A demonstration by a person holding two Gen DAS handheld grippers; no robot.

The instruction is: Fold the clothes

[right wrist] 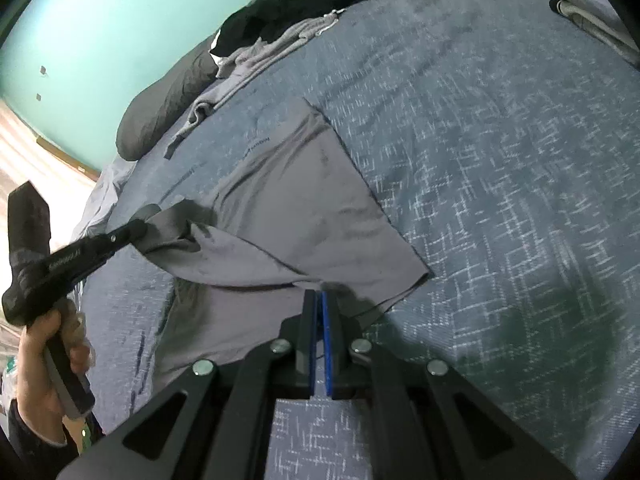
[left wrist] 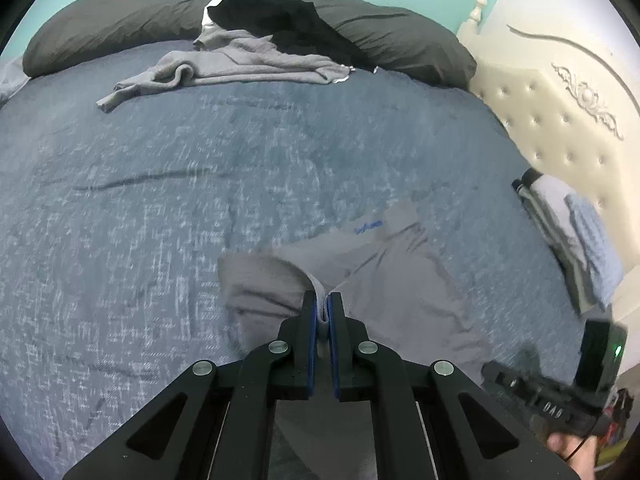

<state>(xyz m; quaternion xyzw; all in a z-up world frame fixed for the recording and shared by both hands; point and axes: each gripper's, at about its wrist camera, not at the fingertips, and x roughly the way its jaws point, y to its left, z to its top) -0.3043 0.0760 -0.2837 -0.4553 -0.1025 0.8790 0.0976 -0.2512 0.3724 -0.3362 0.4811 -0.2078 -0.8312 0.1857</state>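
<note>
blue lettering [left wrist: 369, 227] on the grey garment [left wrist: 400, 280] is too blurred to read.

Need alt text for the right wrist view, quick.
The right gripper is shut on the near edge of a grey garment spread on a blue bedspread. The left gripper pinches its left side, lifted.

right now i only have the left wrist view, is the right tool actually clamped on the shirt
Observer: Yes. The right tool is shut on the near edge of the grey shirt.
Operator: and my left one from outside
Observer: The left tool pinches a lifted corner, and the cloth sags between the two.
Operator: far part of the shirt lying ok
Observer: Its far part lies flat on the blue bedspread, right edge straight.
</note>
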